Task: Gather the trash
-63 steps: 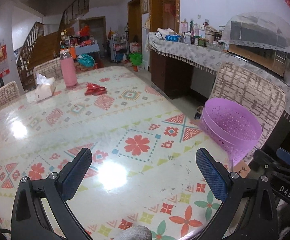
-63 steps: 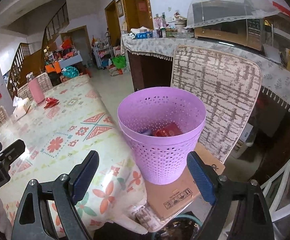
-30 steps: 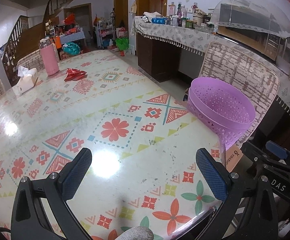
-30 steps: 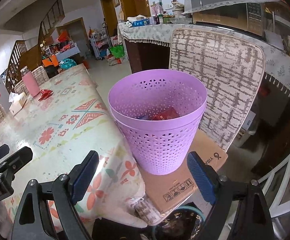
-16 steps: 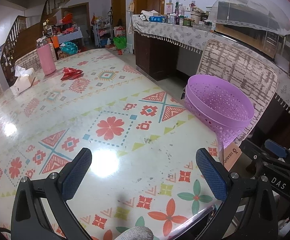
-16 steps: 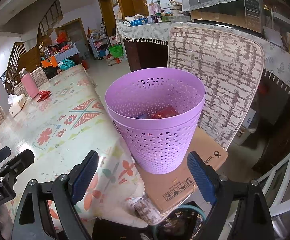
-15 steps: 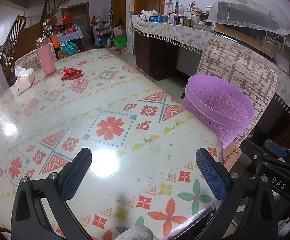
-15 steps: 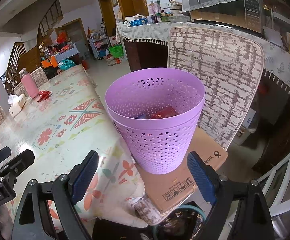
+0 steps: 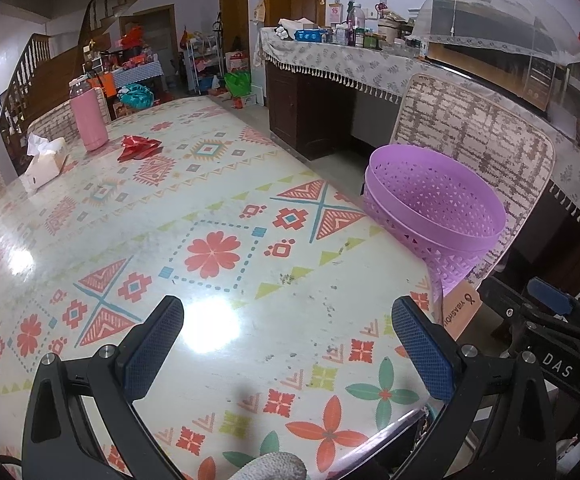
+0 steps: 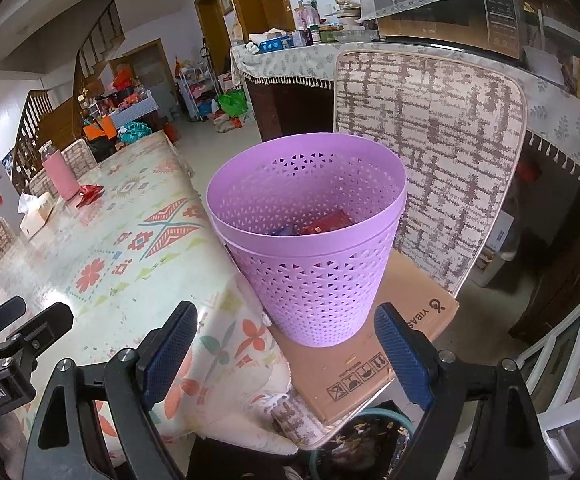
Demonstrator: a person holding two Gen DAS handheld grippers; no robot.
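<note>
A purple perforated basket (image 10: pixel 310 240) stands on a cardboard box (image 10: pixel 374 348) on a chair, beside the table's near right corner; red and blue wrappers (image 10: pixel 322 224) lie inside it. In the left wrist view the basket (image 9: pixel 438 208) is at the right. A crumpled red wrapper (image 9: pixel 137 147) lies on the far part of the table, next to a pink bottle (image 9: pixel 87 120). My left gripper (image 9: pixel 285 344) hangs open over the near table edge with nothing between its fingers. My right gripper (image 10: pixel 285 352) is open just in front of the basket, apart from it.
A tissue box (image 9: pixel 43 162) sits at the table's far left. The patterned table (image 9: pixel 209 248) has a glossy top. A woven chair back (image 10: pixel 430 148) rises behind the basket. A cloth-covered counter (image 9: pixel 370 64) with bottles runs along the right wall. A dark bin (image 10: pixel 366 444) is below the chair.
Between the oldest frames and half a second ago both views pulled back a little from the table and basket. Since then nothing has visibly moved; both grippers stay open.
</note>
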